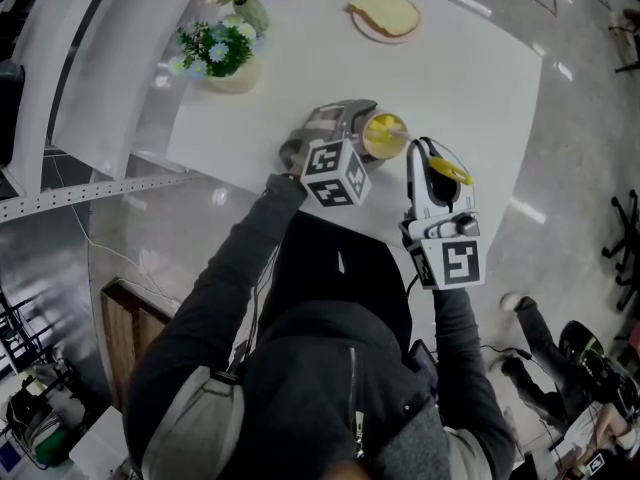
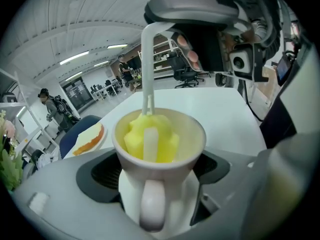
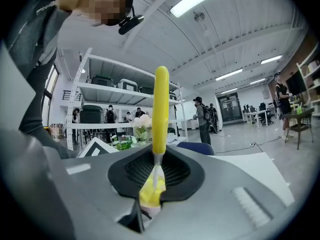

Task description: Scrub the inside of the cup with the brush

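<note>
I have the table [image 1: 480, 78] under me, and the cup [image 1: 385, 135] stands on it near its near edge, just in front of me. My left gripper [image 1: 372, 130] has its jaws spread wide round the cup, one on each side of the wall, gripping it with the handle turned back toward that gripper. My right gripper [image 1: 432, 173] sits just right of the cup, jaws pressed together on the brush [image 1: 450, 171]. The brush's yellow grip stands above the jaws, and its white stem runs down into the cup.

The yellow sponge head [image 2: 150, 139] is inside the cup, filling most of the mouth just below the rim, so I judge the scrubbing step is in hand. Next I should push the head deeper and twist it round the wall, with the left gripper bracing the cup so it neither tips nor turns.
</note>
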